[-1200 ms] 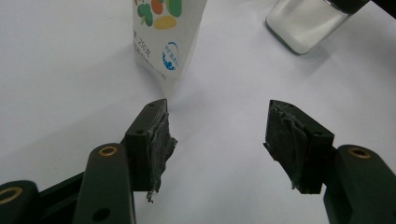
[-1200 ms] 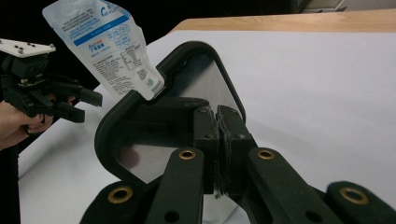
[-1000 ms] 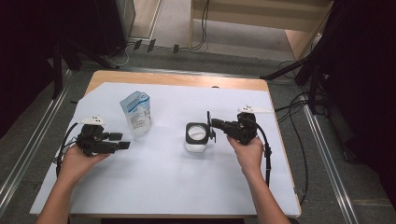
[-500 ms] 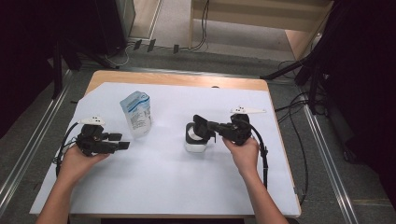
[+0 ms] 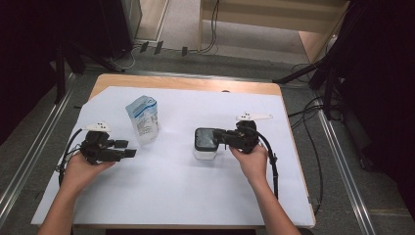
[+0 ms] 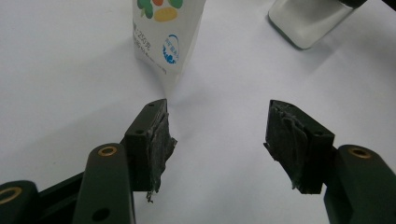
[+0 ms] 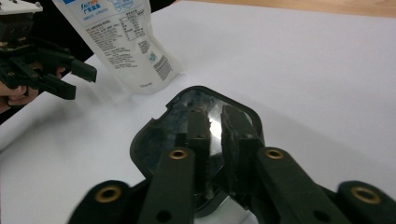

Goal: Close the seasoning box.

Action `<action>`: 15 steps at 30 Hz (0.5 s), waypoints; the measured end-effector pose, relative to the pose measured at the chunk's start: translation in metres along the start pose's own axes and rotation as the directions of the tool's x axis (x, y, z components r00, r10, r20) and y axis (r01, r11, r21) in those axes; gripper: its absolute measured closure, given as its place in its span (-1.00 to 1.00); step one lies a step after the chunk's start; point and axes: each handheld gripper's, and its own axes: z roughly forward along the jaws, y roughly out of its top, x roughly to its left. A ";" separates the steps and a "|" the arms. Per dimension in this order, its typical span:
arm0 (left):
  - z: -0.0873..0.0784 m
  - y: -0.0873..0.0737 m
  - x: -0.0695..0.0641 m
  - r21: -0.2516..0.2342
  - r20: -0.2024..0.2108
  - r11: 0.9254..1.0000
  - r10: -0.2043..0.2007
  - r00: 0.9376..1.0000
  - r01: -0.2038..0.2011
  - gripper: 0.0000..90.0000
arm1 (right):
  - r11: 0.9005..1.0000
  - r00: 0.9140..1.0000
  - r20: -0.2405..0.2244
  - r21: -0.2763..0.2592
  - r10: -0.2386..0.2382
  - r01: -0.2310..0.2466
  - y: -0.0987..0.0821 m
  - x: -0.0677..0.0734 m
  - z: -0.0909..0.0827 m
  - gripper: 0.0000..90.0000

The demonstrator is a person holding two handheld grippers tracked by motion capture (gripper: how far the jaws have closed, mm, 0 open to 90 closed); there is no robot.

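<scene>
From above, the right gripper (image 5: pixel 219 137) reaches in over the black lid (image 5: pixel 206 138) of a clear container (image 5: pixel 204 152) near the middle of the white sheet (image 5: pixel 171 196) covering the table (image 5: pixel 186 83). Its jaws lie across the lid's right part. The left gripper (image 5: pixel 128 149) is held low near the sheet's left edge, pointing toward the upright pouch (image 5: pixel 143 119) — just short of it, not touching.

In the left gripper view the jaws are spread wide, with nothing but white sheet between the pads (image 6: pixel 159 140). The pouch (image 6: pixel 166 37) stands just beyond the left jaw and the clear container (image 6: pixel 308 21) sits off at the upper right.

In the right gripper view the two jaws sit close together with a narrow gap, right over the lid (image 7: pixel 187 121). They have just been easing apart; whether the pads pinch anything on the lid I cannot tell. Beyond stand the pouch (image 7: pixel 123 42) and, far left, the left gripper (image 7: pixel 72 79) — jaws apart.
</scene>
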 end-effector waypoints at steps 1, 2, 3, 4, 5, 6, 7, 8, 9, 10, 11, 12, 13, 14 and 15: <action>0.000 0.000 0.000 -0.002 -0.001 1.000 0.003 1.000 -0.003 -0.10 | 1.000 1.000 0.010 -0.005 -0.006 0.006 0.000 0.000 -0.002 0.69; 0.000 0.000 0.000 -0.003 0.002 1.000 0.003 1.000 -0.003 -0.10 | 1.000 1.000 0.018 -0.007 -0.011 0.011 0.000 -0.001 -0.004 0.66; -0.001 0.000 0.000 -0.004 0.003 1.000 0.002 1.000 -0.002 -0.10 | 1.000 1.000 0.021 -0.013 -0.017 0.017 0.000 -0.002 -0.006 0.62; -0.001 0.000 -0.001 -0.004 0.003 1.000 0.000 1.000 0.000 -0.11 | 1.000 1.000 0.027 -0.015 -0.013 0.014 0.000 -0.003 -0.008 0.60; -0.001 0.000 0.000 -0.006 0.002 1.000 0.003 1.000 -0.003 -0.11 | 1.000 0.999 0.036 -0.018 -0.018 0.018 0.000 -0.004 -0.010 0.57; -0.001 0.000 0.000 -0.006 0.000 1.000 0.003 1.000 -0.003 -0.11 | 0.999 0.999 0.049 -0.025 -0.025 0.026 -0.001 -0.007 -0.013 0.54; -0.001 0.000 0.000 -0.005 -0.003 1.000 0.004 1.000 -0.004 -0.11 | 0.999 0.999 0.051 -0.027 -0.019 0.020 -0.002 -0.008 -0.015 0.53; -0.001 0.000 0.000 -0.005 -0.006 1.000 0.006 1.000 -0.006 -0.11 | 1.000 0.998 0.055 -0.030 -0.009 0.011 -0.002 -0.010 -0.017 0.48; -0.001 0.000 0.000 -0.007 -0.005 1.000 0.005 1.000 -0.005 -0.11 | 0.999 0.998 0.062 -0.039 -0.006 0.009 -0.003 -0.013 -0.019 0.44; -0.001 0.000 0.000 -0.006 -0.007 1.000 0.006 1.000 -0.006 -0.12 | 0.999 0.998 0.068 -0.043 -0.002 0.005 -0.004 -0.015 -0.021 0.41; -0.001 0.000 0.000 -0.006 -0.008 1.000 0.006 1.000 -0.006 -0.12 | 0.999 0.997 0.074 -0.049 0.002 0.001 -0.005 -0.017 -0.023 0.36; -0.001 0.000 0.000 -0.006 -0.010 1.000 0.005 1.000 -0.005 -0.12 | 0.998 0.997 0.082 -0.057 0.004 0.001 -0.006 -0.019 -0.024 0.34; -0.001 0.000 0.000 -0.004 -0.009 1.000 0.003 1.000 -0.003 -0.12 | 0.998 0.996 0.086 -0.060 0.011 -0.006 -0.007 -0.021 -0.027 0.34; 0.000 0.000 0.000 0.000 -0.009 1.000 0.003 1.000 -0.003 -0.12 | 0.998 0.996 0.093 -0.061 0.015 -0.009 -0.008 -0.022 -0.028 0.33; 0.000 0.000 0.000 0.000 -0.012 1.000 0.005 1.000 -0.005 -0.12 | 0.998 0.994 0.106 -0.064 0.014 -0.007 -0.009 -0.024 -0.030 0.33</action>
